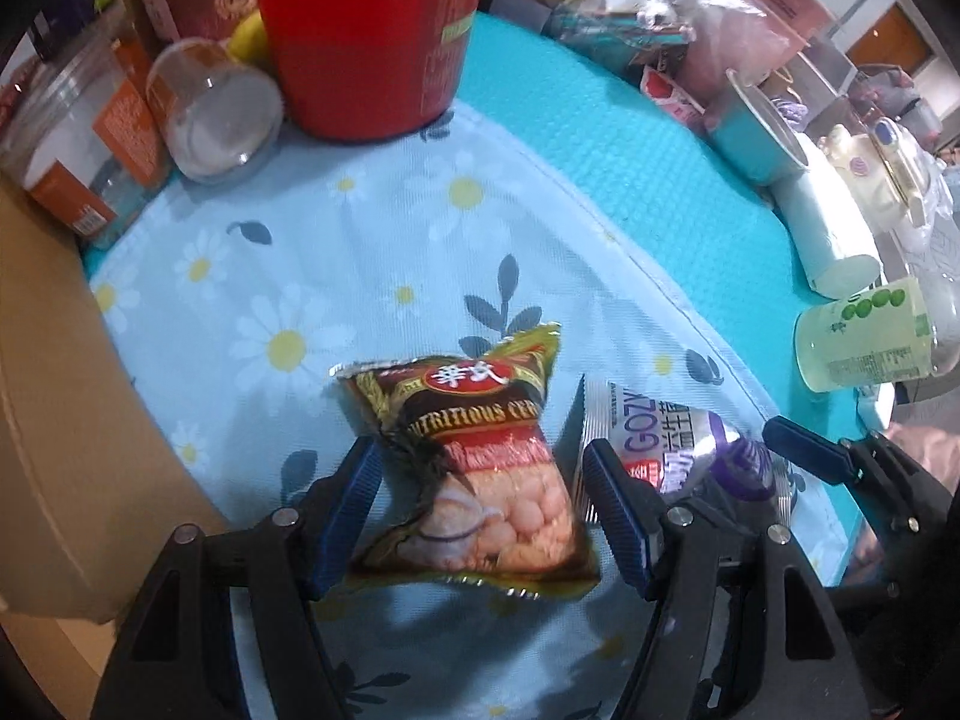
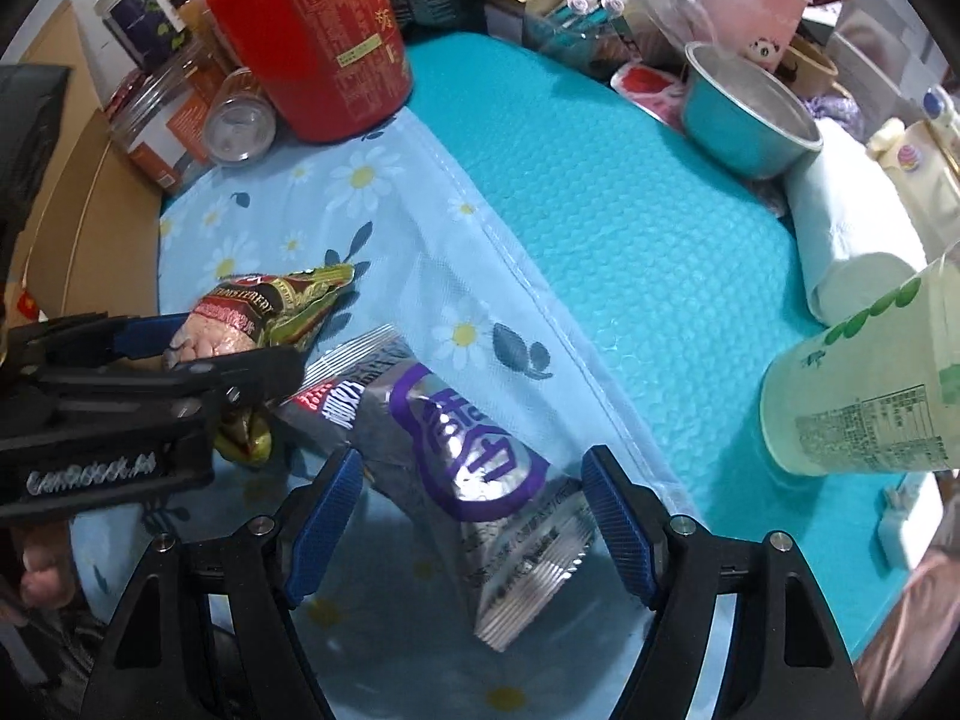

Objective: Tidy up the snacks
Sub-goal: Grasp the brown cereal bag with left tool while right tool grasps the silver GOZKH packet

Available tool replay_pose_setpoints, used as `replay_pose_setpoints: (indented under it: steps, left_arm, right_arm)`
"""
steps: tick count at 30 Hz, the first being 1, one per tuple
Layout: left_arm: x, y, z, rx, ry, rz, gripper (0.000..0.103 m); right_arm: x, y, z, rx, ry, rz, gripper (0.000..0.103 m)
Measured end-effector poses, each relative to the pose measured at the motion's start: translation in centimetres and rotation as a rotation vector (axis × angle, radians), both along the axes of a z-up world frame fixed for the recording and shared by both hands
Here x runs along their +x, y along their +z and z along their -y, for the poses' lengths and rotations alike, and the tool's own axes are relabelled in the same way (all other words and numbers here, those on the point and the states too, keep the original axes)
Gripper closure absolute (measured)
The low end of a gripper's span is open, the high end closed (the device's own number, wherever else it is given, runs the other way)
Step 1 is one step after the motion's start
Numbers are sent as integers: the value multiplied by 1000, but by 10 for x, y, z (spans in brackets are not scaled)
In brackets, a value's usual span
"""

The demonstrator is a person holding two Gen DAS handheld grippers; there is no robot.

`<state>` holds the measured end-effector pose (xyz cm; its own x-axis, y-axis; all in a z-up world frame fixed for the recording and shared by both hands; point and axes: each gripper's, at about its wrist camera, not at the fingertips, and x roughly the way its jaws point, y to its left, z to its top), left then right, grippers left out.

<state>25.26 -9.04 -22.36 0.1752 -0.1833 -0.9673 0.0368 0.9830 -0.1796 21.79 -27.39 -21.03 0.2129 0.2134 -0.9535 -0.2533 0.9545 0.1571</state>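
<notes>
A brown, red and green cereal packet (image 1: 480, 468) sits just over the floral cloth (image 1: 288, 252). My left gripper (image 1: 480, 450) is shut on it, its blue pads pressing both long sides, and the left side is creased. The right wrist view shows that left gripper (image 2: 234, 342) side-on, with the cereal packet (image 2: 240, 312) bowed between its fingers. Beside it a silver and purple snack packet (image 2: 468, 450) lies slantwise on the cloth. My right gripper (image 2: 474, 456) stands open around it, with a gap at the left pad. The silver packet (image 1: 660, 438) partly hides behind the left gripper.
A red tub (image 2: 324, 42) and clear jars (image 1: 210, 108) stand at the back left beside a cardboard box (image 1: 48, 360). On the teal mat (image 2: 630, 210) to the right are a teal metal bowl (image 2: 738, 114), a white paper roll (image 2: 852, 240) and a green-printed cup (image 2: 864, 396).
</notes>
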Motion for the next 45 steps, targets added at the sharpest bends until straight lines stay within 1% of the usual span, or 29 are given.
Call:
replay_pose_setpoints:
  steps: [2, 4, 7, 11, 14, 16, 21, 25, 30, 32, 36, 39, 43, 45]
  left_arm:
    - [1, -3, -2, -11, 9, -14, 34]
    - [1, -4, -3, -19, 10, -14, 34]
    - [-4, -1, 1, 1, -12, 5, 34]
    - [-12, 5, 8, 20, -46, 26, 46]
    - [-17, 7, 10, 23, -62, 20, 52]
    - [-20, 7, 10, 22, -71, 5, 53]
    - [-37, 6, 12, 15, -101, -30, 53]
    - [-50, 7, 13, 11, -126, -45, 53]
    - [-67, 7, 10, 4, -151, -74, 53]
    - [-77, 6, 10, 6, -166, -85, 53]
    - [-83, -1, 10, 18, -179, -99, 53]
    - [-82, -5, 6, 16, -185, -101, 52]
    - [-84, -5, -2, 2, -187, -91, 52]
    - [-87, -4, -4, 10, -189, -85, 52]
  right_arm:
    - [-3, 3, 0, -10, -1, 13, 37]
    - [-3, 3, 2, -23, -7, 14, 47]
    - [-6, 5, 1, -26, 1, 2, 50]
    - [-15, 7, -4, -51, 25, -15, 54]
    - [-25, 7, -6, -61, 25, -29, 56]
    - [-33, 8, -7, -47, 22, -41, 60]
    - [-53, 7, -7, 5, -7, -100, 60]
    - [-69, 7, -7, 11, -8, -124, 60]
    - [-86, 7, -5, 35, -35, -163, 60]
    - [-92, 6, -6, 39, -27, -177, 60]
    - [-96, -3, -12, 50, -12, -208, 60]
    - [-94, -9, -18, 54, -4, -211, 60]
    - [-93, -11, -25, 52, 3, -192, 60]
    - [-96, -11, -24, 63, -8, -183, 62]
